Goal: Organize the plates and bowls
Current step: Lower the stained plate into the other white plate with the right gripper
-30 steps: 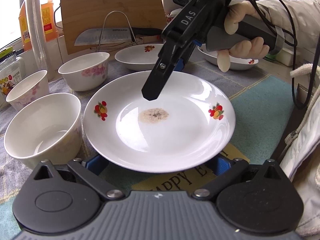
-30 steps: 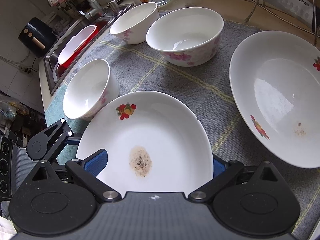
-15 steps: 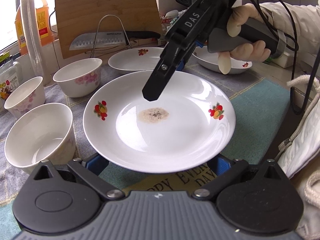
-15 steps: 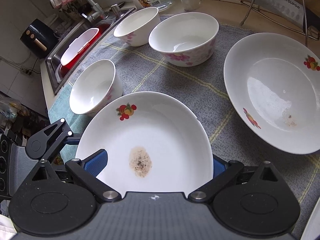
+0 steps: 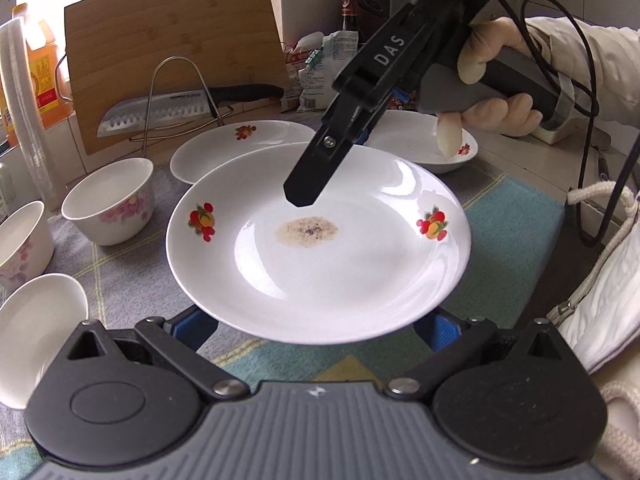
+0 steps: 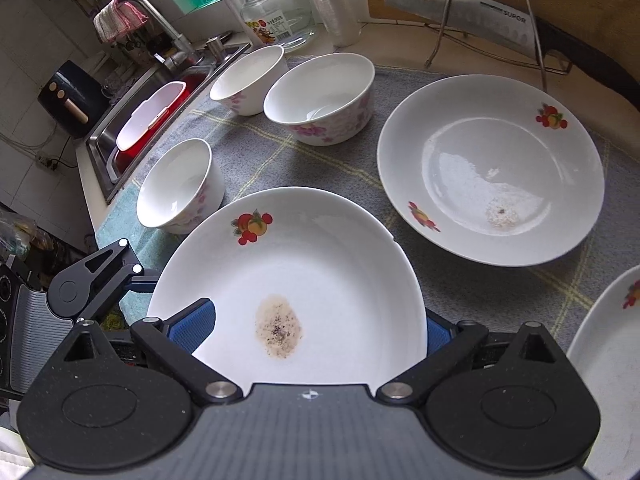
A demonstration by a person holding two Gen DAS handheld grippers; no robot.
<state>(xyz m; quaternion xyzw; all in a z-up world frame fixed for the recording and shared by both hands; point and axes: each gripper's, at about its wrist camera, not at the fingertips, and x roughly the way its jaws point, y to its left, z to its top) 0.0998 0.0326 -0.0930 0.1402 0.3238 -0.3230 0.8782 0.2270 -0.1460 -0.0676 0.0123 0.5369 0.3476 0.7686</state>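
Note:
A white plate (image 5: pixel 320 248) with fruit prints and a brown stain is held in the air between both grippers. My left gripper (image 5: pixel 316 326) grips its near rim from below. My right gripper (image 6: pixel 316 332) grips the opposite rim; its black finger (image 5: pixel 316 176) reaches over the plate. The same plate fills the right wrist view (image 6: pixel 288 280). A second fruit-print plate (image 6: pixel 492 168) lies on the grey cloth, a third plate (image 5: pixel 420 144) further right. Three floral white bowls (image 6: pixel 320 100) (image 6: pixel 248 80) (image 6: pixel 180 188) stand on the cloth.
A wooden cutting board (image 5: pixel 172 52) and a knife (image 5: pixel 168 110) on a wire rack stand at the back. A sink (image 6: pixel 148 116) with a red tub lies past the bowls. A glass jar (image 6: pixel 276 12) and stacked cups (image 5: pixel 24 112) stand behind.
The held plate has risen and moved toward the second fruit-print plate; the bowls have dropped lower and further left in the left wrist view. Both grips are unchanged.

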